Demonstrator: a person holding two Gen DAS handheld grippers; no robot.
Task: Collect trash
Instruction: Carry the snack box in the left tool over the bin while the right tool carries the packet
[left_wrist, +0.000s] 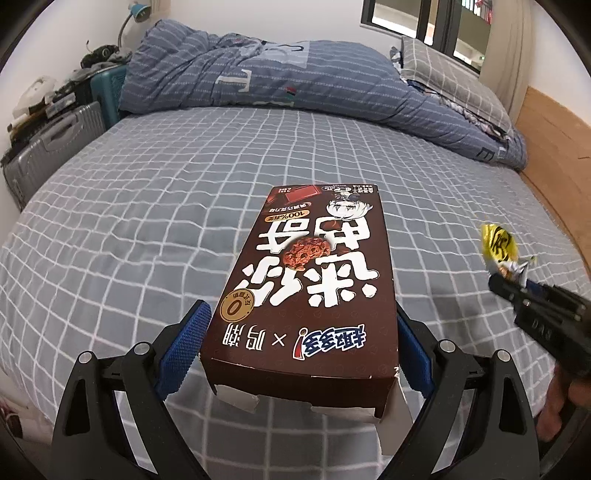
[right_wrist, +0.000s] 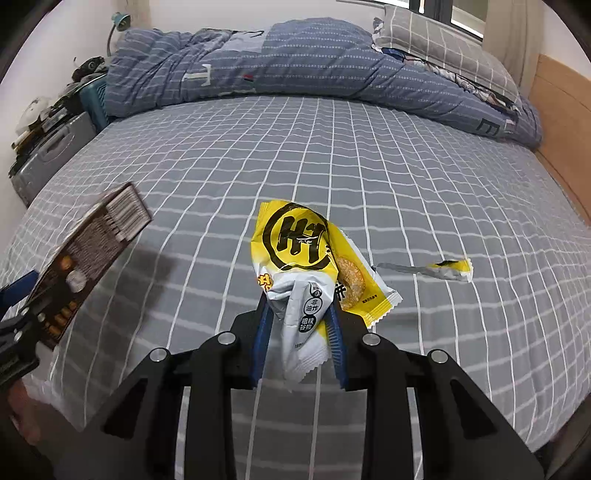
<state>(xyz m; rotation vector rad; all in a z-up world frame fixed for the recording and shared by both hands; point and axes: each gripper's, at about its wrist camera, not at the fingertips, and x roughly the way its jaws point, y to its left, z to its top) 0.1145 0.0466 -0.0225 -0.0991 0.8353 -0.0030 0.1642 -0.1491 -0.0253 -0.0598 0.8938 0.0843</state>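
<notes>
Left wrist view shows the left gripper (left_wrist: 299, 332) clamped on a brown biscuit box (left_wrist: 306, 280), its blue pads pressing the box's two long sides near the torn-open end, so the box sticks out forward above the bed (left_wrist: 147, 206). At the right edge of that same view the right gripper (left_wrist: 508, 286) comes in, pinching a yellow snack wrapper (left_wrist: 498, 245) at its tip, with part of a hand (left_wrist: 561, 402) below it. From the right wrist view the right gripper's narrow fingers (right_wrist: 334, 328) are closed on the crumpled white end of the wrapper, whose yellow printed part stands up ahead of them, clear of the bed's grey checked sheet. To the right of the wrapper a torn strip (right_wrist: 430, 268) of grey and yellow packaging lies flat on the sheet. To the left of the wrapper the box's back face is seen tilted, held off the sheet by the left gripper at the frame's edge. Beyond the wrapper, a rumpled blue quilt (right_wrist: 295, 62) and a checked pillow (right_wrist: 443, 40) lie along the far side of the bed, with suitcases (right_wrist: 51, 151) beside its far left corner.
</notes>
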